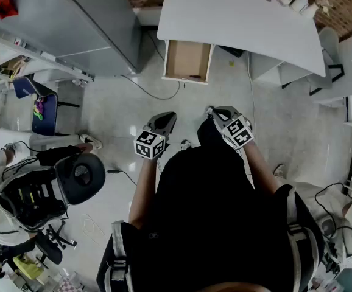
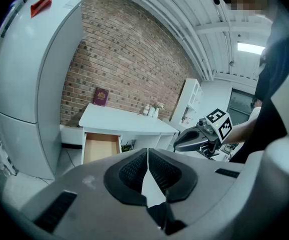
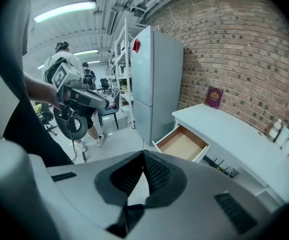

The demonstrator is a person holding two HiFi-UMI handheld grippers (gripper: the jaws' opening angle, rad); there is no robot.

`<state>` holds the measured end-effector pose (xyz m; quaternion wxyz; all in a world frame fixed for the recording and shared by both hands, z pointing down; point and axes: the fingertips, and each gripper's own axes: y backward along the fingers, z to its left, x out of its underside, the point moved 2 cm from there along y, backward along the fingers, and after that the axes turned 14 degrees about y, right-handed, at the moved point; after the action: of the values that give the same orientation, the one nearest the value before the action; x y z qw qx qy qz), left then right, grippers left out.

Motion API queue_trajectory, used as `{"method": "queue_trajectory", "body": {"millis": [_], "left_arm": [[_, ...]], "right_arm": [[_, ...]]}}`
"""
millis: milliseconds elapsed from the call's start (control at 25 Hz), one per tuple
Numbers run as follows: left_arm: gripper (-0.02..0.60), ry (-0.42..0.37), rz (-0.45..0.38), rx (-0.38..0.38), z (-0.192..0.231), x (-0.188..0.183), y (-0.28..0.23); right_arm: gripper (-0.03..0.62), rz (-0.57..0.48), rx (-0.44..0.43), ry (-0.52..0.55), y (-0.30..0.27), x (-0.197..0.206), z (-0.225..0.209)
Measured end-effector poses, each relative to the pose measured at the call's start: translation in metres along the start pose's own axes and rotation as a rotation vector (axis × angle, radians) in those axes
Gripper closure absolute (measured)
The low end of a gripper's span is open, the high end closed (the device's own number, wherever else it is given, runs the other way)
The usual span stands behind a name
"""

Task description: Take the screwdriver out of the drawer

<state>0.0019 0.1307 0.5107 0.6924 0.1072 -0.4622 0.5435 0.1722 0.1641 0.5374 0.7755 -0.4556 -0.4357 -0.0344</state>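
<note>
I am at the approach step: the reach into the drawer [image 1: 187,59] has not begun. The drawer stands pulled out from under the white desk [image 1: 237,17], and I am well back from it on the open floor.

My left gripper [image 1: 167,117] has its jaws closed tip to tip with nothing between them. My right gripper [image 1: 212,111] is closed and empty in the same way. Both sit close in front of me, angled down and forward.

In the head view the drawer lies at about 1 o'clock from the left gripper and 11 o'clock from the right, well apart from both. I cannot pick out the screwdriver with any certainty. A small dark streak at the near edge of the drawer's wooden floor may be it, but it is too small to tell.

Next, I judge, I need to walk up to the desk, open one gripper, and bring it down over the drawer for a clear look inside.
</note>
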Motion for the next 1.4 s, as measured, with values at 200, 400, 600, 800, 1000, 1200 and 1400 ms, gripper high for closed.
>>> {"method": "queue_trajectory", "body": {"millis": [200, 400, 600, 800, 1000, 1200, 1400], "left_arm": [[0.561, -0.003, 0.003, 0.002, 0.002, 0.000, 0.002], [0.561, -0.001, 0.006, 0.004, 0.003, 0.000, 0.005], [0.561, 0.000, 0.000, -0.001, 0.005, -0.002, 0.007], [0.561, 0.003, -0.005, -0.006, 0.008, 0.000, 0.009], [0.561, 0.005, -0.008, -0.010, 0.012, 0.000, 0.012], [0.561, 0.005, -0.018, -0.014, 0.013, -0.001, 0.014], [0.561, 0.006, -0.032, -0.020, 0.013, -0.003, 0.018]], "right_arm": [[0.539, 0.014, -0.012, -0.005, -0.004, -0.002, 0.003], [0.538, 0.011, -0.006, 0.015, -0.006, -0.006, 0.005], [0.539, 0.013, 0.015, 0.013, -0.006, -0.005, 0.003], [0.539, 0.015, 0.028, 0.013, -0.008, -0.005, 0.001], [0.539, 0.012, 0.036, 0.018, -0.013, -0.008, 0.002], [0.538, 0.019, 0.035, 0.024, -0.015, -0.007, 0.003], [0.539, 0.024, 0.031, 0.026, -0.016, -0.005, 0.002]]}}
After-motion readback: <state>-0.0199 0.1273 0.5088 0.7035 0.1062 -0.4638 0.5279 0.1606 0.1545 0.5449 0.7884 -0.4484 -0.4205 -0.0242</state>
